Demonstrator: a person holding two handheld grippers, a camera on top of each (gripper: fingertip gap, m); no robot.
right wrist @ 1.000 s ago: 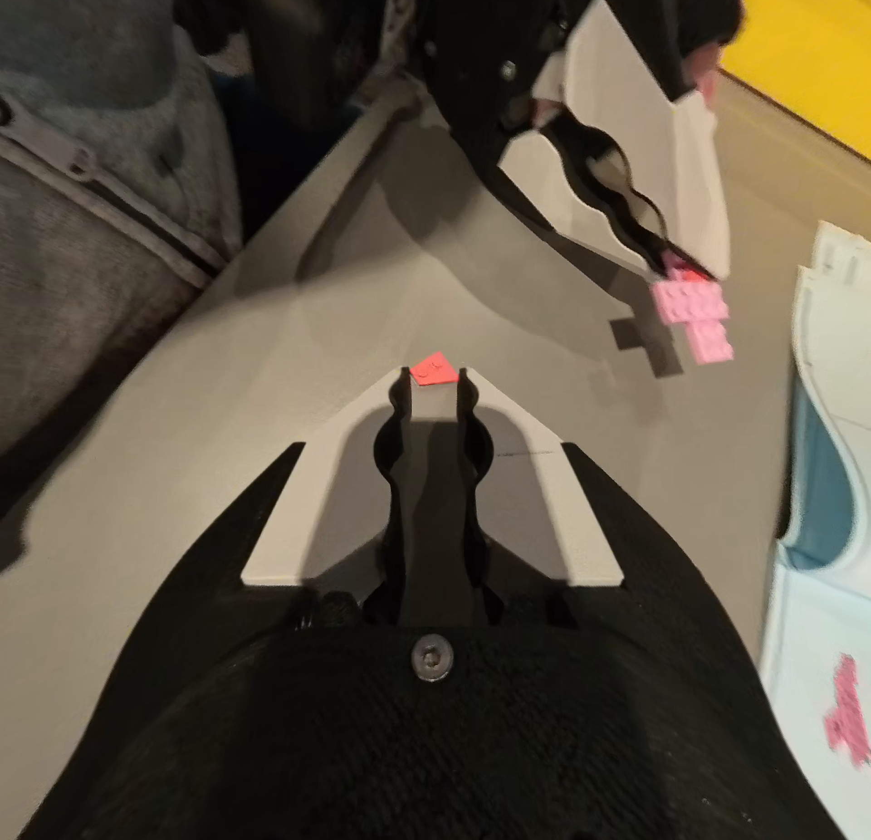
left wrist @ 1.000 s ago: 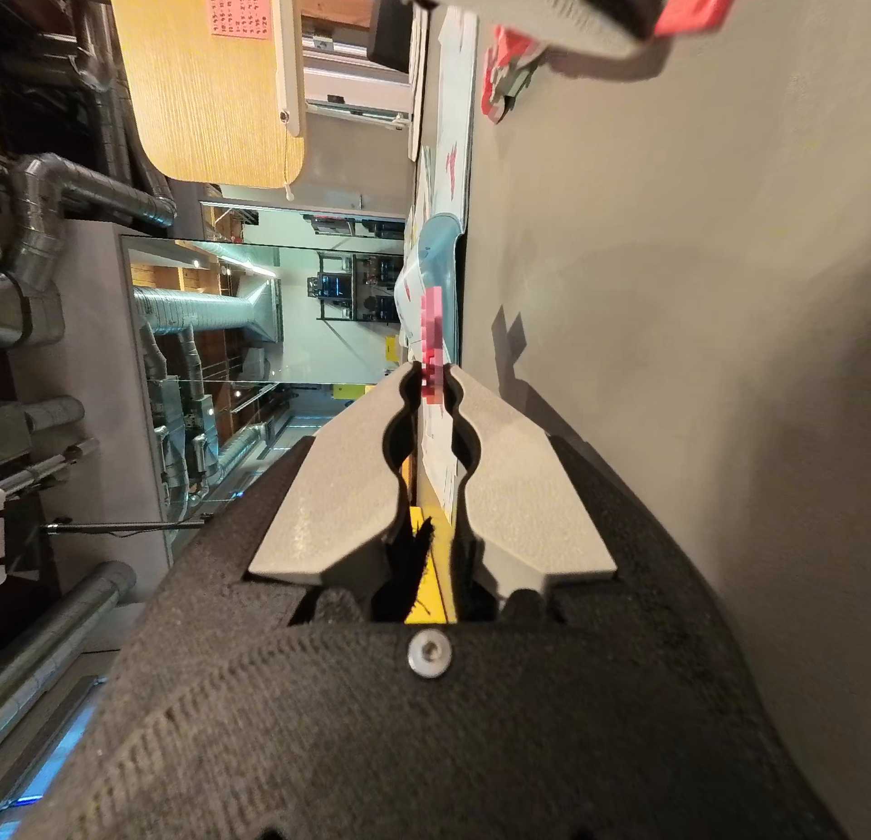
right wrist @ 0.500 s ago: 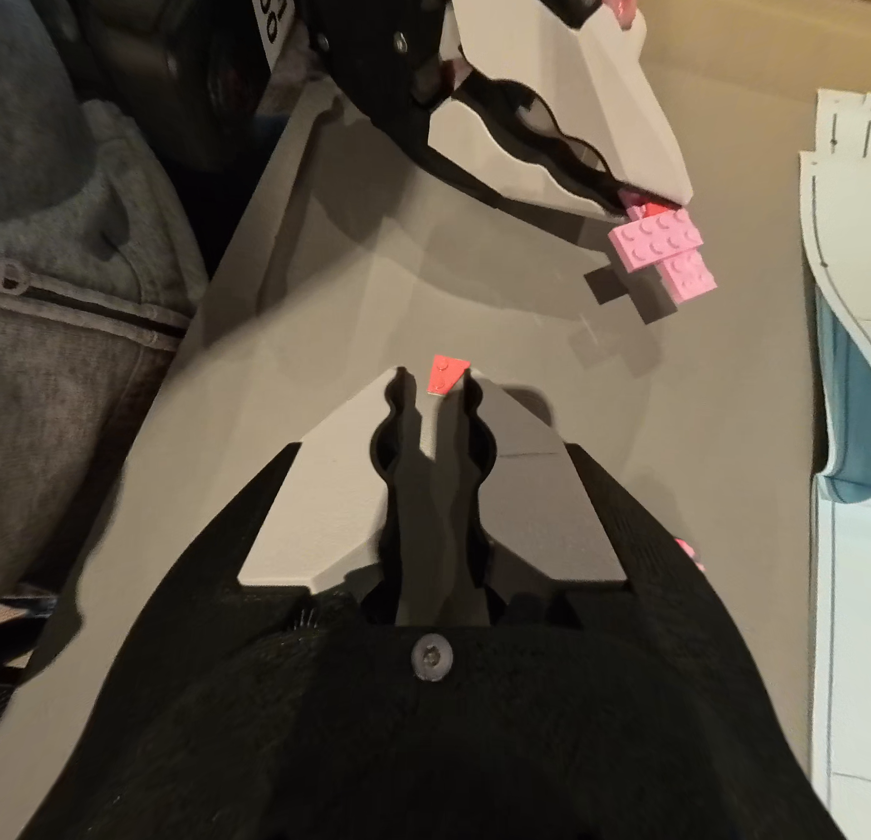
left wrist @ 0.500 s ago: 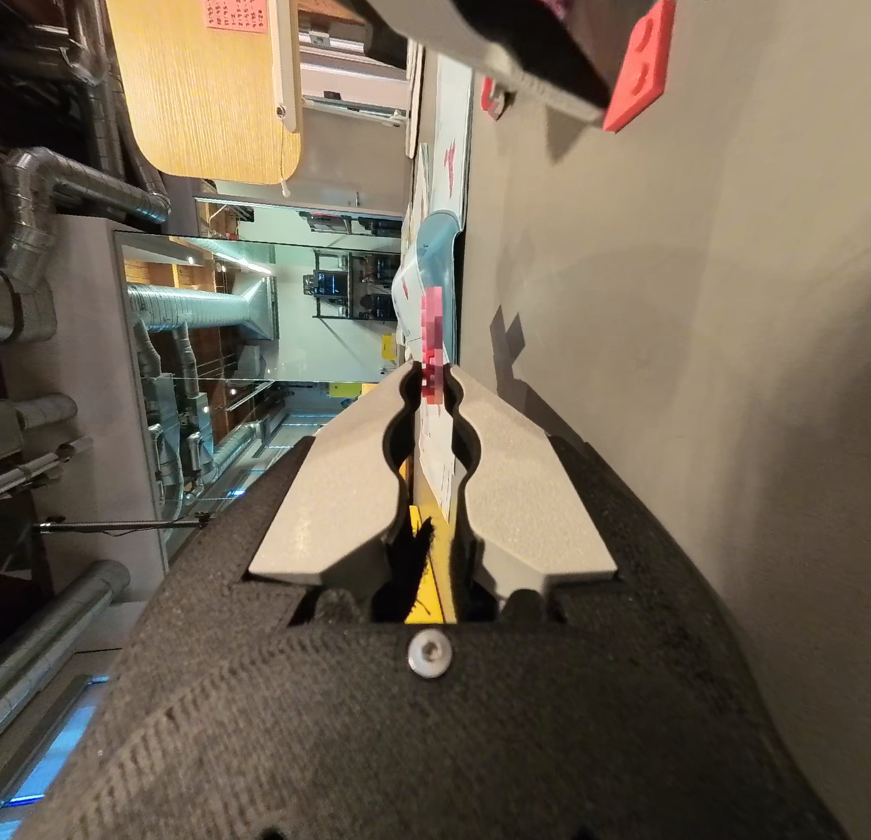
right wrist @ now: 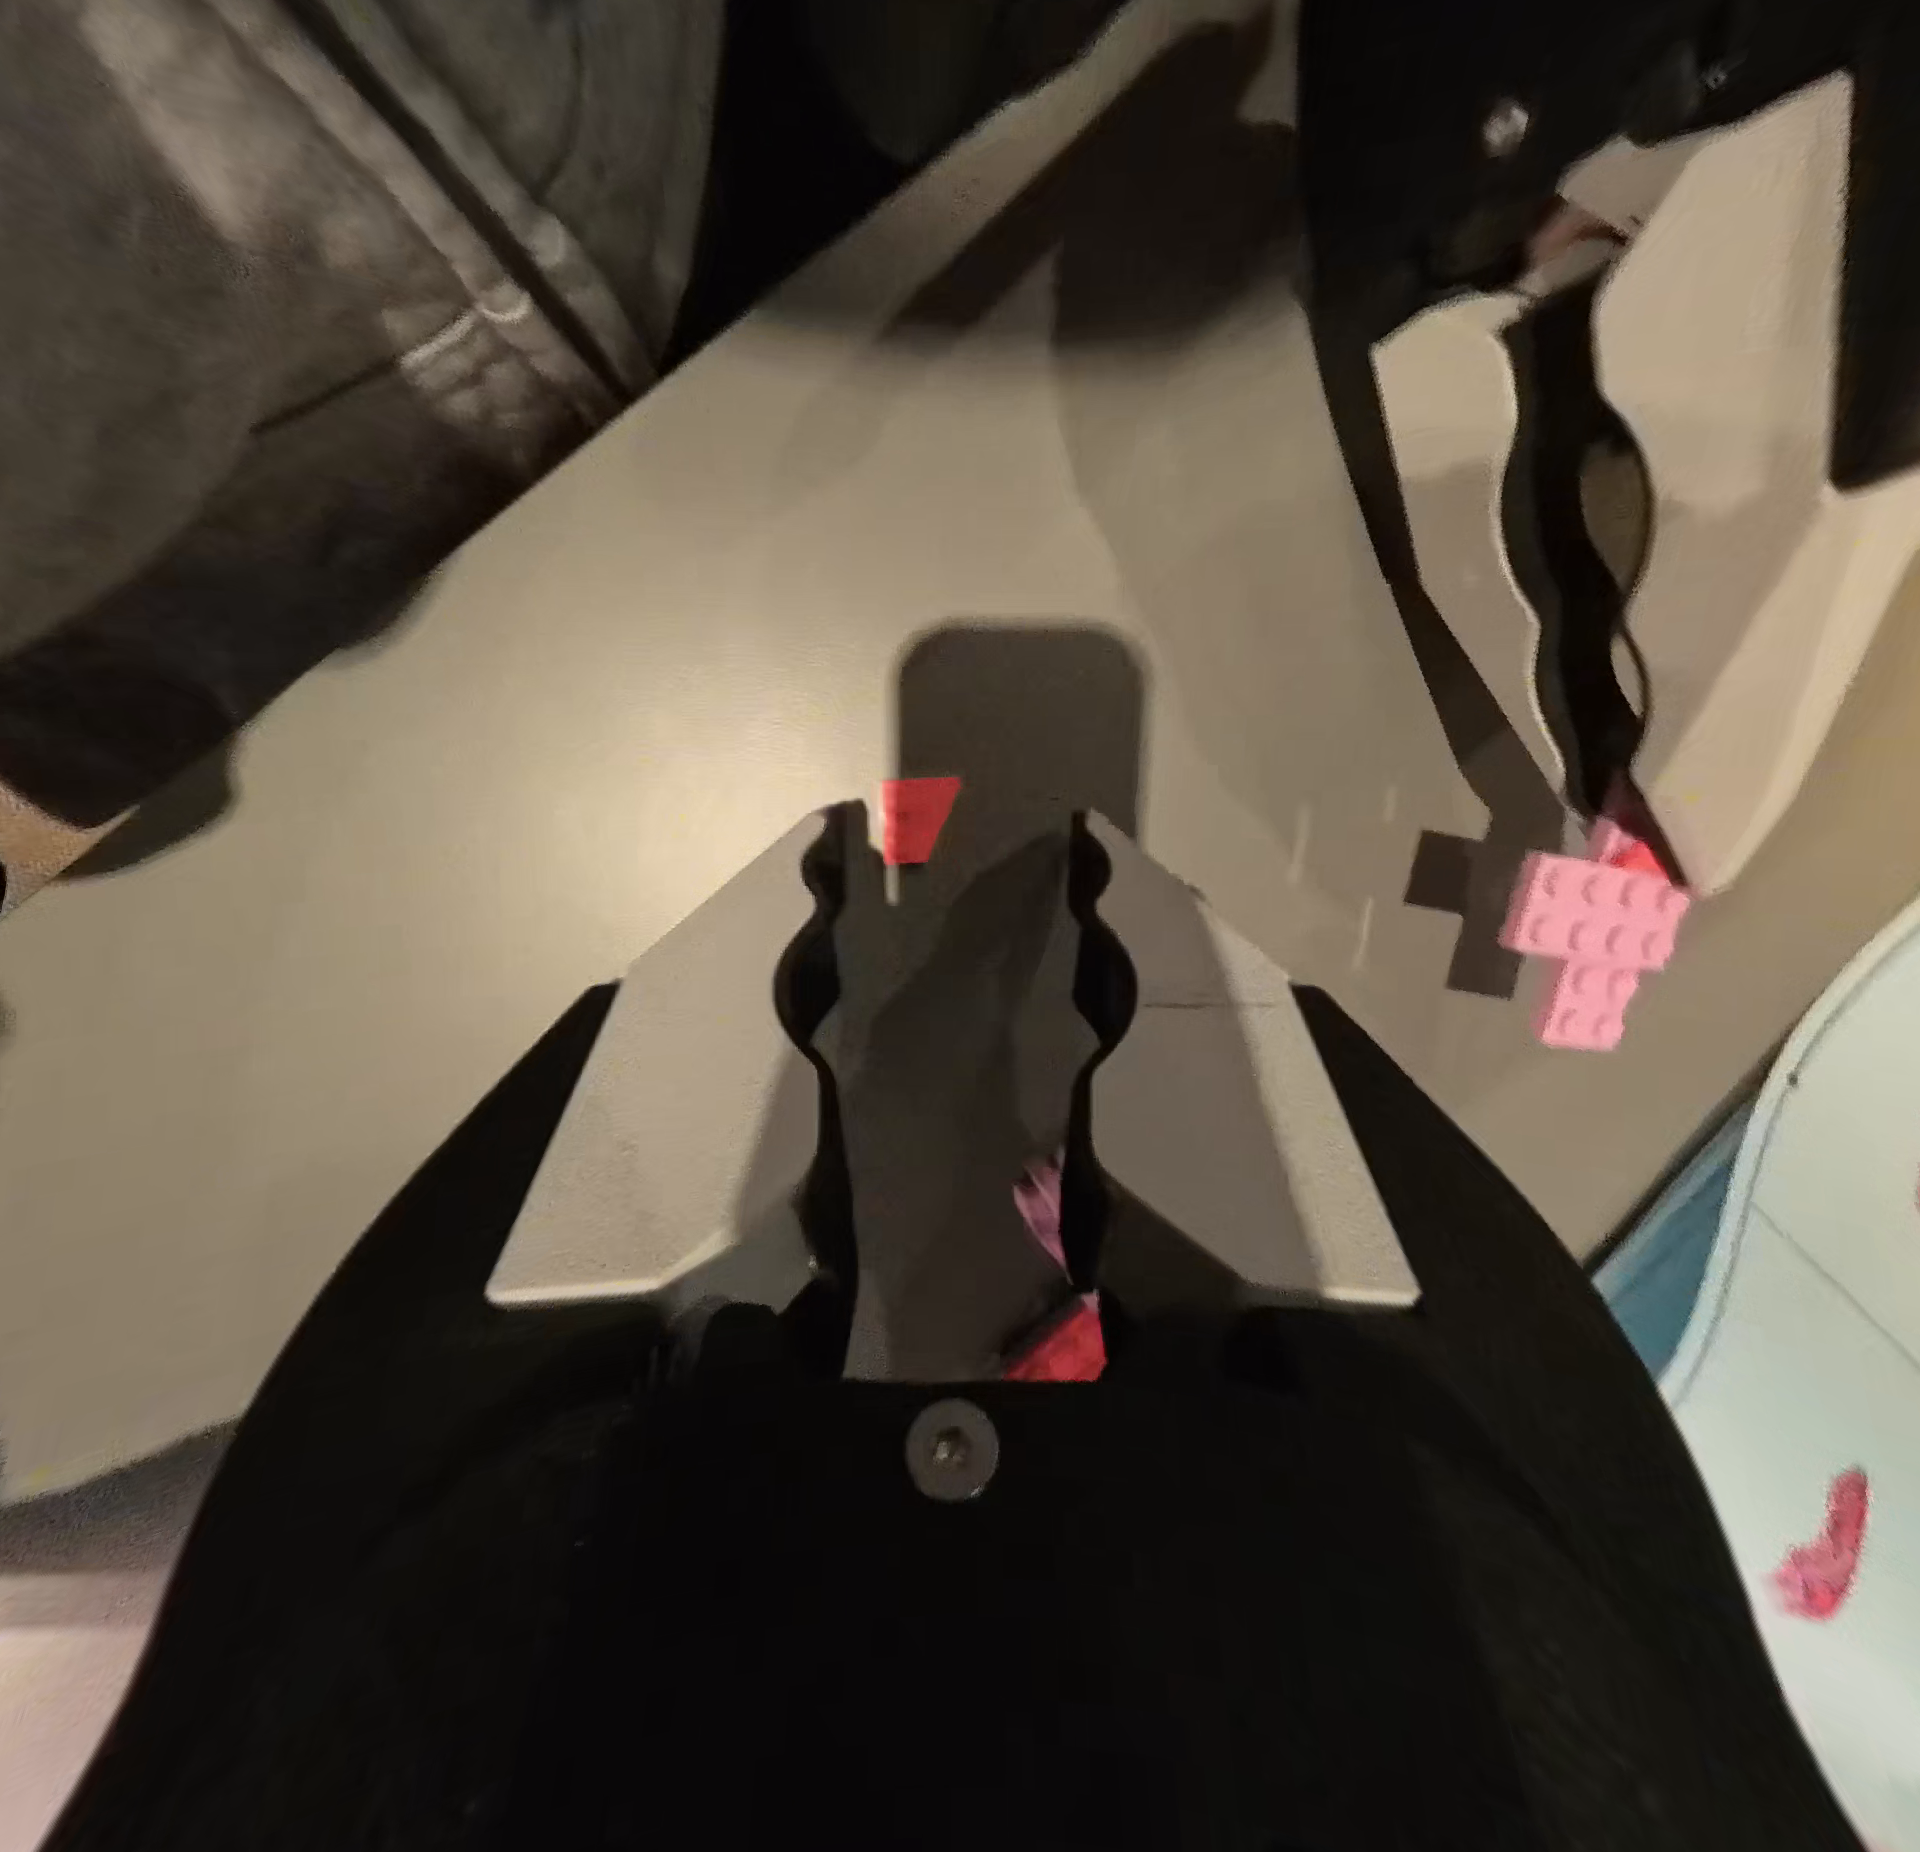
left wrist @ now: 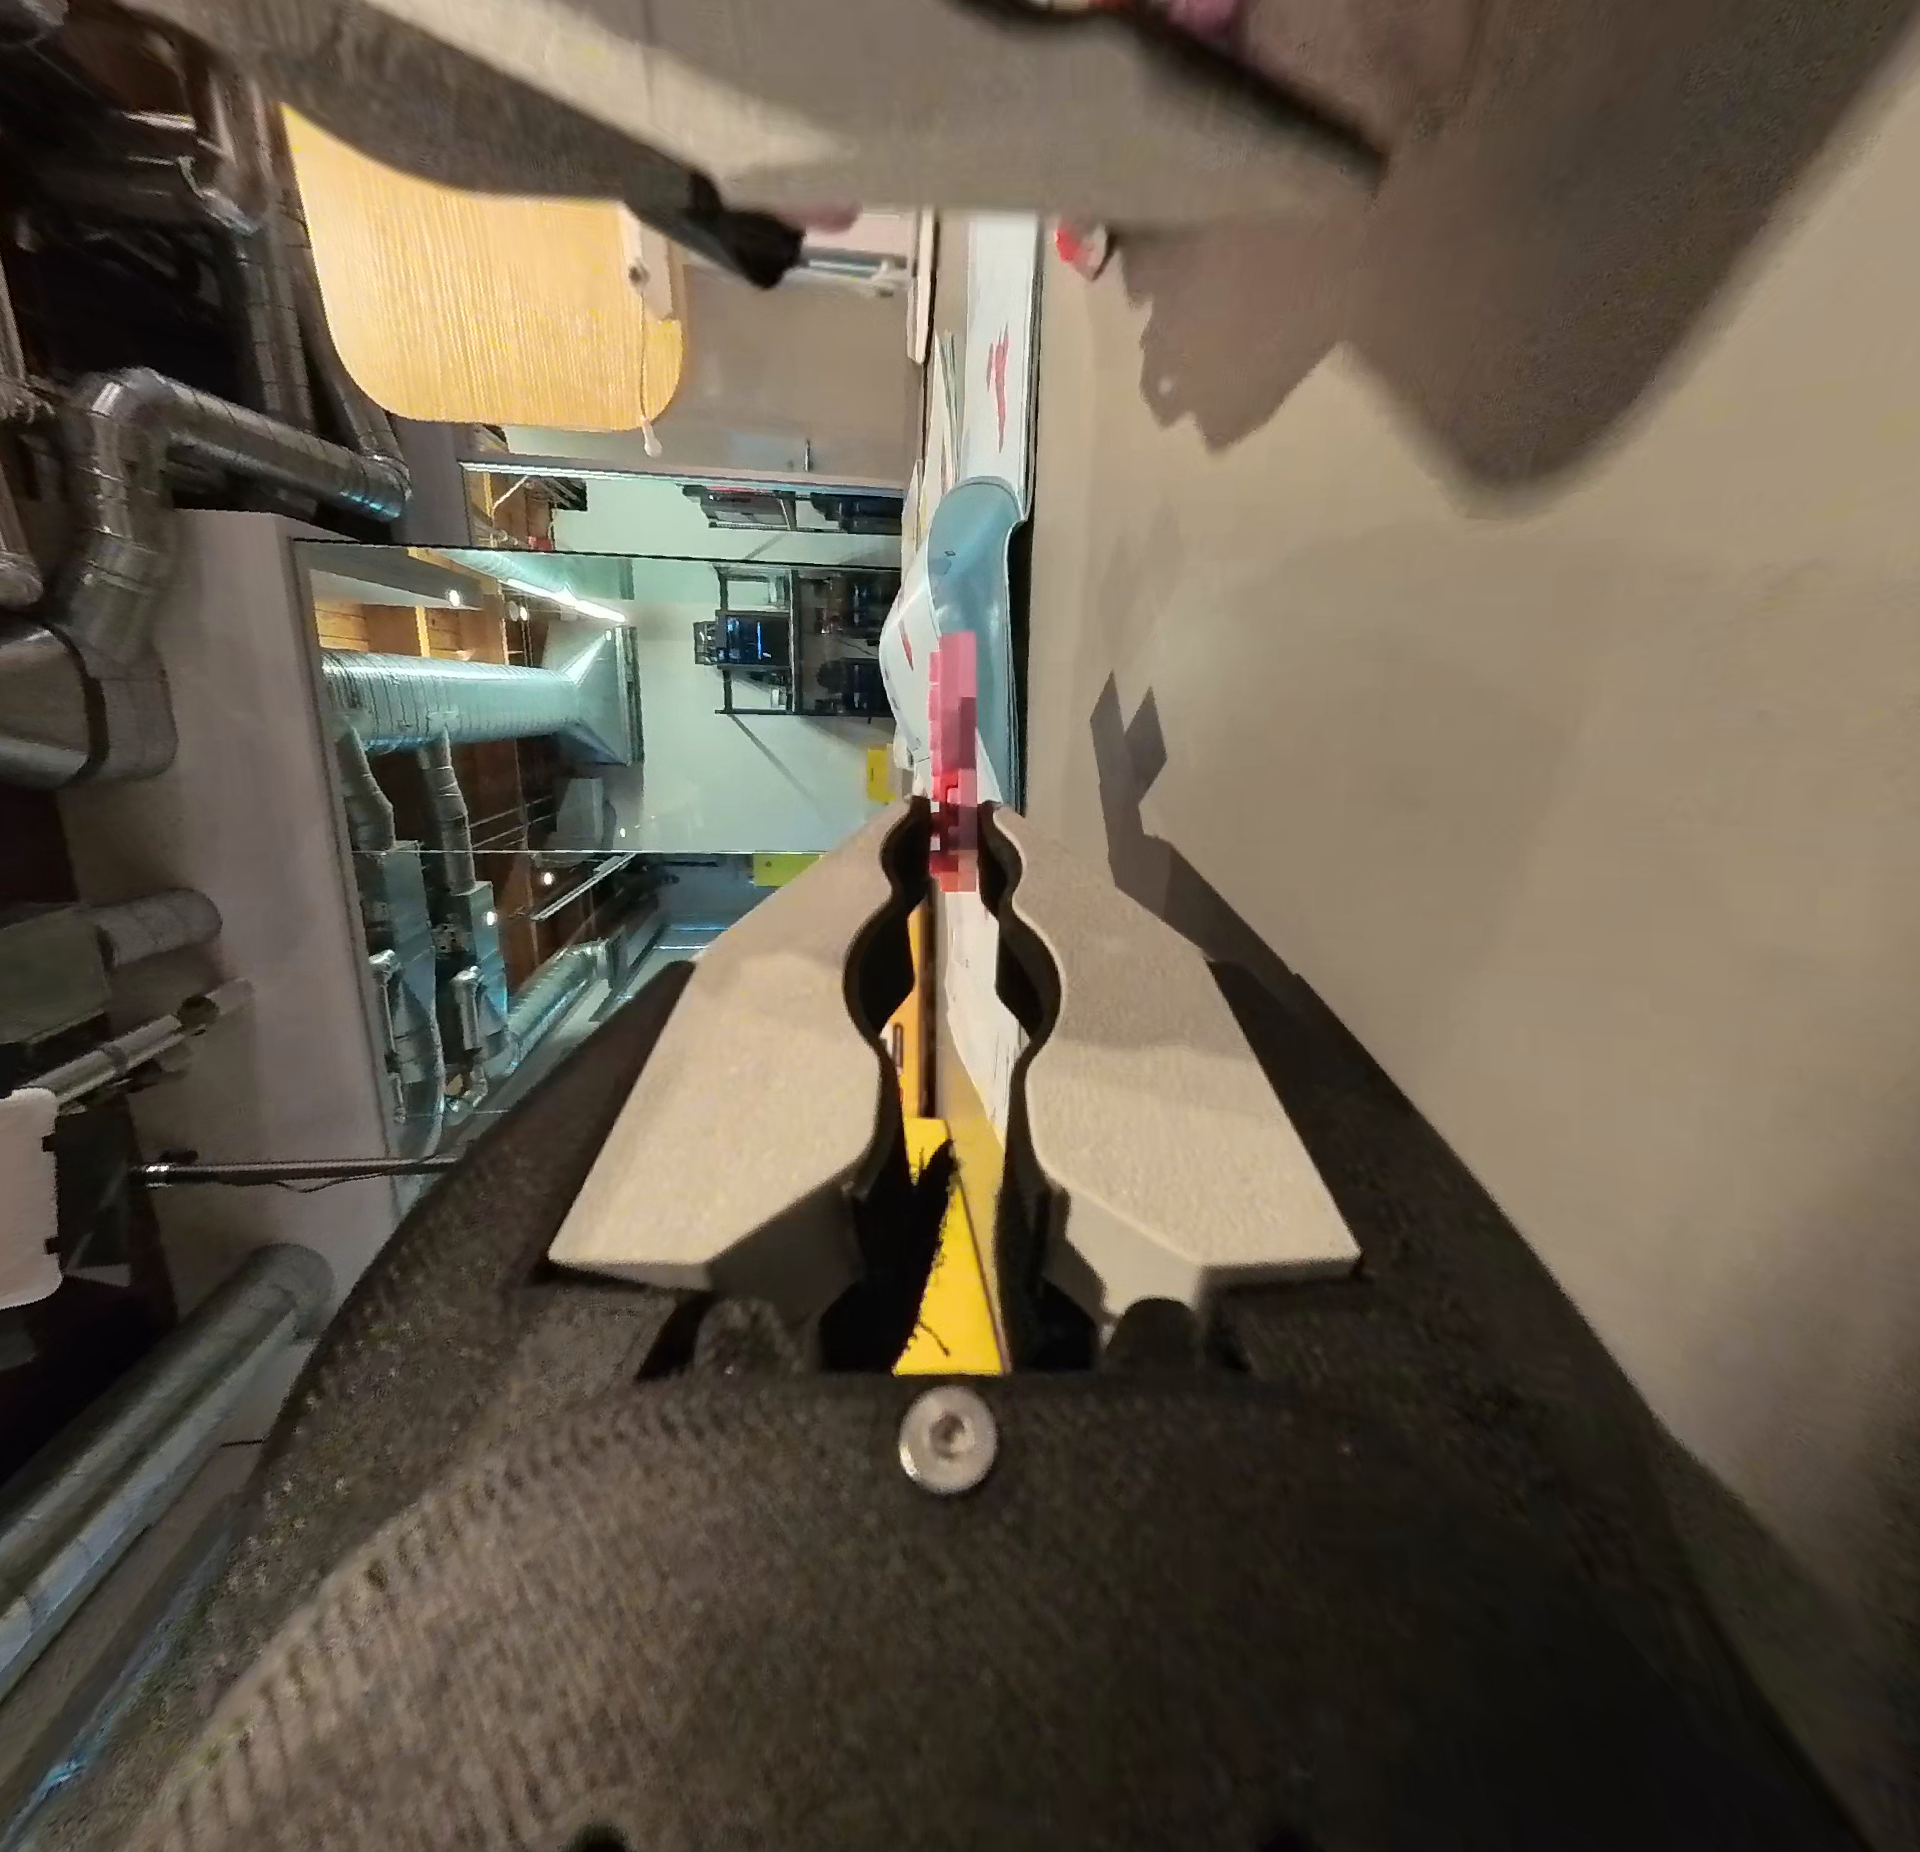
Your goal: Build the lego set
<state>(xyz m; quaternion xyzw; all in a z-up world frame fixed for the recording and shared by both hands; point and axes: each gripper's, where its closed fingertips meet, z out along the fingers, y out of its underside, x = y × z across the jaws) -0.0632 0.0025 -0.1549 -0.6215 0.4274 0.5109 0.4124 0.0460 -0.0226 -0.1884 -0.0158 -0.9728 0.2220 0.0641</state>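
Observation:
My left gripper (left wrist: 954, 815) is shut on a pink brick assembly (left wrist: 951, 722), held edge-on above the grey table (left wrist: 1507, 867). In the right wrist view the left gripper (right wrist: 1621, 826) holds this cross-shaped pink assembly (right wrist: 1590, 929) by a red piece at its end. My right gripper (right wrist: 971, 820) has its jaws apart. A small red plate (right wrist: 916, 815) sits against its left fingertip, clear of the right one. I cannot tell whether the plate rests on the table. A blurred right finger (left wrist: 935, 119) fills the top of the left wrist view.
A light blue instruction booklet (right wrist: 1818, 1283) lies at the table's right side and shows in the left wrist view (left wrist: 966, 545). Loose purple (right wrist: 1039, 1200) and red (right wrist: 1060, 1345) pieces lie under my right gripper. A person's grey hoodie (right wrist: 260, 244) is at the table edge.
My right gripper's jaws have widened and the red plate now touches only the left fingertip. The right gripper has moved closer over the left one. The left gripper keeps its grip.

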